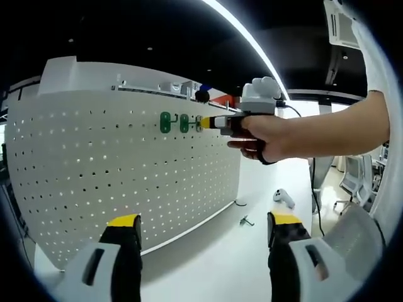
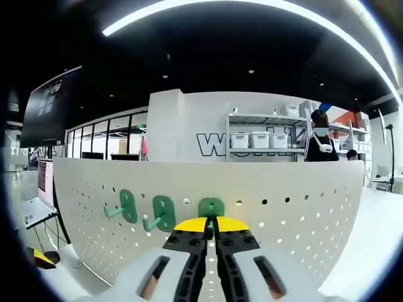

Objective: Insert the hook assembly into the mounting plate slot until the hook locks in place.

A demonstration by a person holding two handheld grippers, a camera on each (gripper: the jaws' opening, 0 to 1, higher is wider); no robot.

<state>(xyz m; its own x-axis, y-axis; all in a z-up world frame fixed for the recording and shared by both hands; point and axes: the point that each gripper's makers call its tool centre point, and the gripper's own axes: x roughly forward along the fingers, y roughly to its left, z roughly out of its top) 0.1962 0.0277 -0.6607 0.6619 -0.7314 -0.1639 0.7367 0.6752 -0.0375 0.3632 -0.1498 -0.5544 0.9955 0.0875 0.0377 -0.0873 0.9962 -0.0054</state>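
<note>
A white pegboard (image 1: 126, 170) stands upright on a white table. Two green hooks (image 1: 165, 122) (image 1: 184, 123) sit side by side in its upper holes. A third green hook (image 1: 198, 123) is at the board beside them, with my right gripper (image 1: 211, 122), held in a hand, pressed up to it. In the right gripper view the jaws (image 2: 211, 224) are shut on this third green hook (image 2: 211, 206), against the pegboard (image 2: 283, 220); the other two hooks (image 2: 128, 204) (image 2: 162, 212) are to its left. My left gripper (image 1: 205, 220) hangs open and holds nothing, well back from the board.
A loose metal hook (image 1: 247, 220) and a white controller (image 1: 283, 197) lie on the table to the right of the board. An office chair (image 1: 352, 182) stands beyond. Behind the board are shelves with bins (image 2: 261, 138) and a person (image 2: 321, 141); a laptop (image 2: 38, 211) sits at the left.
</note>
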